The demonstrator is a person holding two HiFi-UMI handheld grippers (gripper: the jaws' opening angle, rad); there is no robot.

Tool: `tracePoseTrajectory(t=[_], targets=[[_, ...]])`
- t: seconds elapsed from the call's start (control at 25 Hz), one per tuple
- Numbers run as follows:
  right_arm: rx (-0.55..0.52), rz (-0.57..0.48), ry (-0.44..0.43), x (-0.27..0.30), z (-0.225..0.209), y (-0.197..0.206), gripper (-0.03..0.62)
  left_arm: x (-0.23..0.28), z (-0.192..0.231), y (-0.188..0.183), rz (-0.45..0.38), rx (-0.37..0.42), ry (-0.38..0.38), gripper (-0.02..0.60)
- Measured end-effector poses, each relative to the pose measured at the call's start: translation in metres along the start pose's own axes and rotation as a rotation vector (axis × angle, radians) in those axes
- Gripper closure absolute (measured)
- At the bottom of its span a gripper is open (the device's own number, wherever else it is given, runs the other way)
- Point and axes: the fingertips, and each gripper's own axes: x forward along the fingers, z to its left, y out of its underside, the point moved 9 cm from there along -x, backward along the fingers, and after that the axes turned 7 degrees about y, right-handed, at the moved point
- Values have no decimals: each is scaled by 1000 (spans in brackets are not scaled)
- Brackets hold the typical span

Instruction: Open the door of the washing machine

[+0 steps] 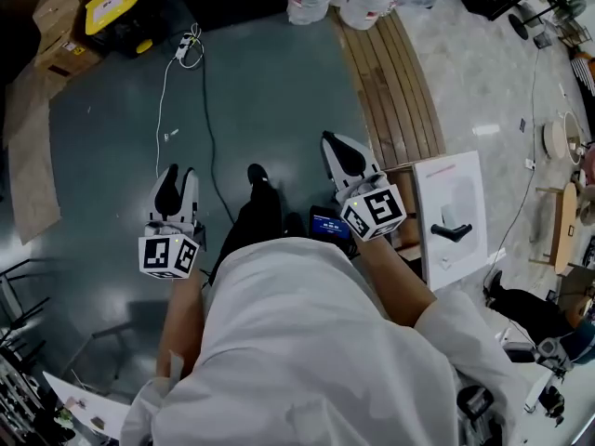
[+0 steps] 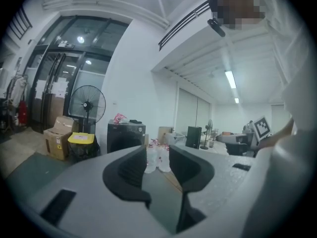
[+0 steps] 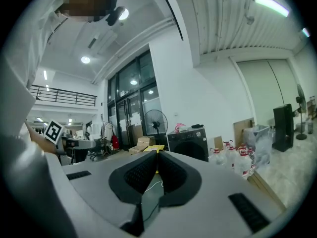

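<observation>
Washing machine (image 3: pixel 190 140) door closed; left claw (image 2: pixel 157 153) gapes empty, right claw (image 3: pixel 157 156) pinched together.

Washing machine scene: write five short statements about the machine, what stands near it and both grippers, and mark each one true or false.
1. The washing machine has its door shut. True.
2. The left gripper has its jaws clamped on the door. False: the jaws stand apart with nothing between them, well short of the machine.
3. A pedestal fan stands beside the washing machine. True.
4. The right gripper has its jaws wide open. False: the jaws meet at the tips and hold nothing.
5. The water bottles stand on top of the washing machine. False: they stand on the floor beside it.
</observation>
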Motion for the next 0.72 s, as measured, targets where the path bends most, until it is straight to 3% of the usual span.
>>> tracePoseTrajectory(t=[0.36, 0.56, 0.72], targets=[[-64, 42, -27, 139, -30, -27, 560, 112, 102, -22, -67, -72, 6, 436], [-99, 57, -57, 230, -40, -63, 560, 161, 167, -58, -110, -63, -5, 434], [-123, 45, -65, 294, -38, -86, 560, 190, 224, -65, -100, -69, -17, 434]])
